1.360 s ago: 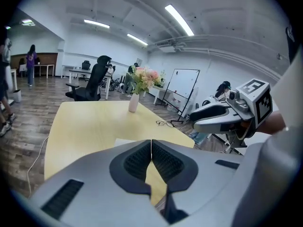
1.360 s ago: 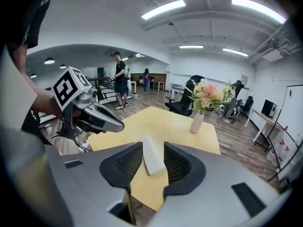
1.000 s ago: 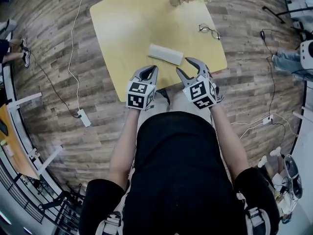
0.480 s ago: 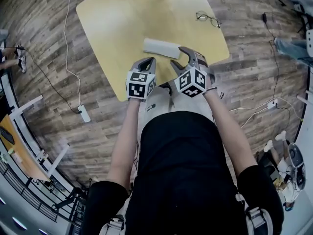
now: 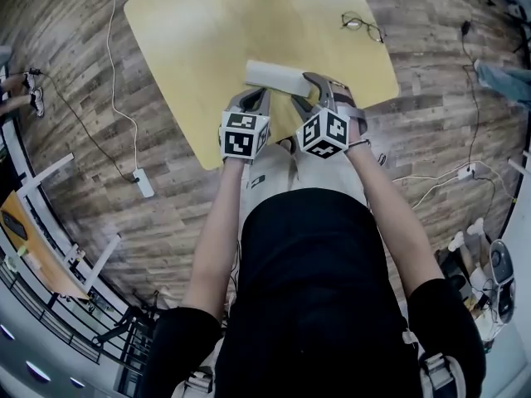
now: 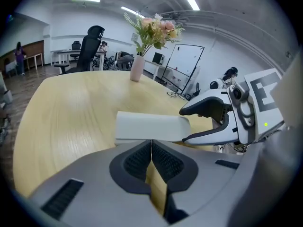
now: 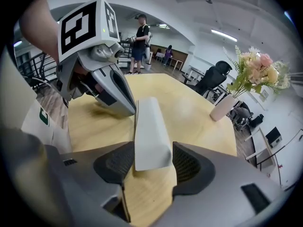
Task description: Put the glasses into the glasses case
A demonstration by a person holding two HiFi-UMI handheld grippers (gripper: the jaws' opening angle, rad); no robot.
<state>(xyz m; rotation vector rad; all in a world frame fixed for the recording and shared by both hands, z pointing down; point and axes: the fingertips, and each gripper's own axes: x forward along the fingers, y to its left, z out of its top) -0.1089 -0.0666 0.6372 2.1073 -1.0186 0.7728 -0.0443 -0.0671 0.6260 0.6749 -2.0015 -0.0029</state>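
Observation:
A white glasses case (image 5: 278, 77) lies closed on the yellow table (image 5: 199, 40), near its front edge. The black-rimmed glasses (image 5: 362, 26) rest unfolded at the table's far right corner, apart from both grippers. My right gripper (image 5: 306, 94) stands open, and in the right gripper view the near end of the case (image 7: 150, 129) lies between its pads (image 7: 116, 162) without a visible squeeze. My left gripper (image 5: 256, 96) is shut with nothing in it, just in front of the case's long side (image 6: 150, 126). The right gripper (image 6: 215, 117) shows at that view's right.
A pink vase of flowers (image 6: 137, 66) stands at the table's far edge, also seen as the vase (image 7: 222, 107) in the right gripper view. A person (image 7: 141, 36) stands beyond the table. Cables and a power strip (image 5: 143, 182) lie on the wood floor at the left.
Both grippers have come down and forward to the case. The right gripper's jaws now straddle the case's end; the left gripper's shut tips have arrived at its front side.

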